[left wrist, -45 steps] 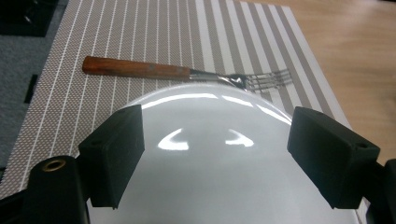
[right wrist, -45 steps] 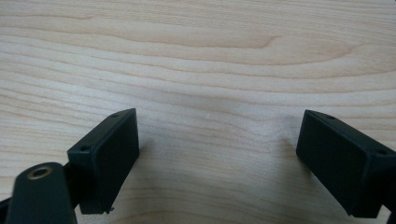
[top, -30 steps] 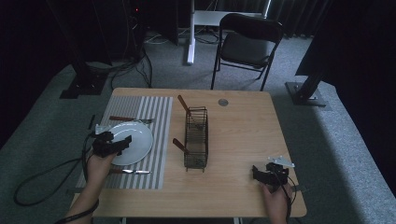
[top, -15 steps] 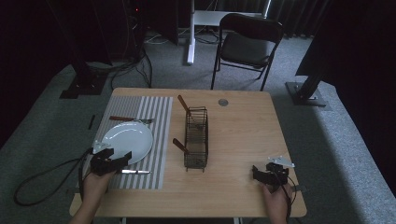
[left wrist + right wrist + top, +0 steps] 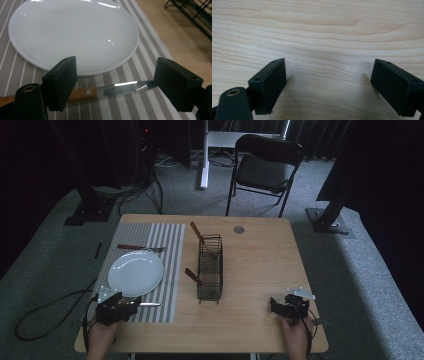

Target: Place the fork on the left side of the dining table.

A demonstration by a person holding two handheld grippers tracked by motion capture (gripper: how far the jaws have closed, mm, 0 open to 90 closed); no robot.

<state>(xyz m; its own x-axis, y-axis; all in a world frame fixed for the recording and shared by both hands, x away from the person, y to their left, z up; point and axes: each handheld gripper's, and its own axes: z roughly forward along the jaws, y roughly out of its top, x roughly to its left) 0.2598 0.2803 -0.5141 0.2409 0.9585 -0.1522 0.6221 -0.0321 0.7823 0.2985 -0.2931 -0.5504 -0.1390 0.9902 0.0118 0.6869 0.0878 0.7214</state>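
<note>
Left claw (image 5: pixel 113 87) released, jaws astride knife (image 5: pixel 110 90) | knife flat on striped placemat (image 5: pixel 150 57), just beside white plate (image 5: pixel 75 32) | lower squarely, clench at blade-handle joint, avoid plate rim | right claw (image 5: pixel 328 87) released over bare worktop (image 5: pixel 317 30)

no readable text, labels, brands, numbers or signs anywhere in these frames.
</note>
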